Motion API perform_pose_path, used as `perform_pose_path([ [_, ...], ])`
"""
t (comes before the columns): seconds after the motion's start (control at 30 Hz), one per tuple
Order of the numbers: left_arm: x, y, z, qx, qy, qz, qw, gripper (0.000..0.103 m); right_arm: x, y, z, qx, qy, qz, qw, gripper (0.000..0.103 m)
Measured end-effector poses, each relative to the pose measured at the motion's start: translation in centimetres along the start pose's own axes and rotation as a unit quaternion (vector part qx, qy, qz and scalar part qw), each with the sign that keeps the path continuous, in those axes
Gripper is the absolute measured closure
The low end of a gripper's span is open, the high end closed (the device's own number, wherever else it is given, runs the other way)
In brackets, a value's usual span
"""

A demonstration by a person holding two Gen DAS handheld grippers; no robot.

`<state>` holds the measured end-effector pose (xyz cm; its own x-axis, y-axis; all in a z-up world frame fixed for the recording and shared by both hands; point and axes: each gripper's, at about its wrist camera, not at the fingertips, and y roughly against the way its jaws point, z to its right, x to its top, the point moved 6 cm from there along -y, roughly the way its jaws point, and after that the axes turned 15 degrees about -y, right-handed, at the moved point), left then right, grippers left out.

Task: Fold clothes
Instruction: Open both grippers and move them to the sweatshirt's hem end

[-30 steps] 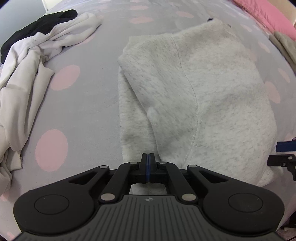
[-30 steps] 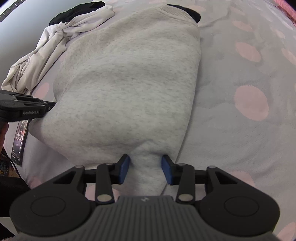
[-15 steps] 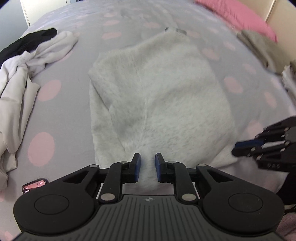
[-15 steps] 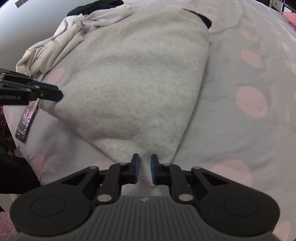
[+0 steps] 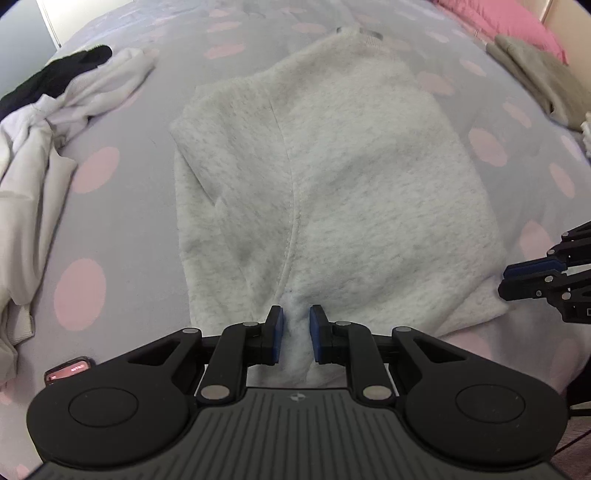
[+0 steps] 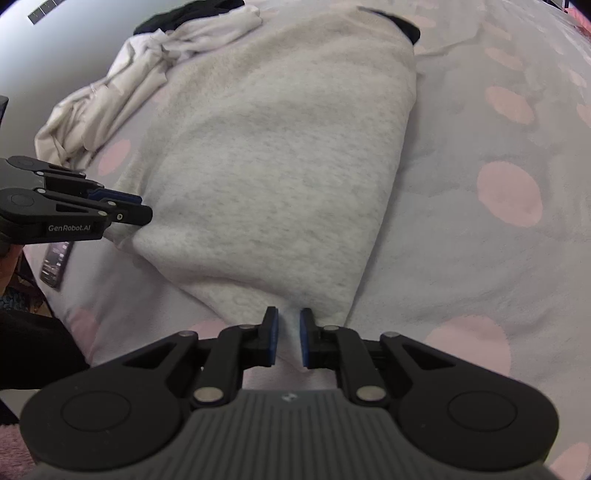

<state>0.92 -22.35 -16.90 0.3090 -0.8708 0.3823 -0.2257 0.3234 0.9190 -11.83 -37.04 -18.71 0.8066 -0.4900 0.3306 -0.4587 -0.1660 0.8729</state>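
Observation:
A light grey sweatshirt (image 5: 332,177) lies folded lengthwise on the lilac bedspread with pink dots; it also shows in the right wrist view (image 6: 280,155). My left gripper (image 5: 295,325) is open, its pads a small gap apart around the sweatshirt's near hem. My right gripper (image 6: 288,326) is open a small gap, with the near right corner of the hem between its pads. The right gripper shows at the right edge of the left wrist view (image 5: 546,277); the left gripper shows at the left of the right wrist view (image 6: 122,208).
A heap of white and black clothes (image 5: 55,110) lies at the left of the bed, also seen in the right wrist view (image 6: 155,55). A phone (image 6: 55,264) lies by the bed's near left edge. A grey garment (image 5: 535,74) and pink pillow (image 5: 498,18) lie far right.
The left gripper was shut on the hem and has opened. The right gripper, wide open around the hem a second ago, narrowed to a small gap. Both pulled back slightly.

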Motion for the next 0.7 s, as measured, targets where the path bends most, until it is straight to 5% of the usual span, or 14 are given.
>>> perform_pose_path([
  [0.3,4.1,1.4,-2.2,0.044,-0.025,0.027,0.9984,0.088,5.0,2.6,-0.4,-0.018,0.025,0.093,0.995,0.086],
  [0.47,6.2,-0.8,-2.9,0.048,-0.028,0.03,0.998,0.088,6.6,0.4,0.1,-0.014,0.017,0.089,0.996,0.086],
  [0.7,4.7,-5.3,-5.0,0.034,0.028,-0.001,0.999,0.088,6.6,-3.3,0.8,-0.017,0.012,0.062,0.998,0.086],
])
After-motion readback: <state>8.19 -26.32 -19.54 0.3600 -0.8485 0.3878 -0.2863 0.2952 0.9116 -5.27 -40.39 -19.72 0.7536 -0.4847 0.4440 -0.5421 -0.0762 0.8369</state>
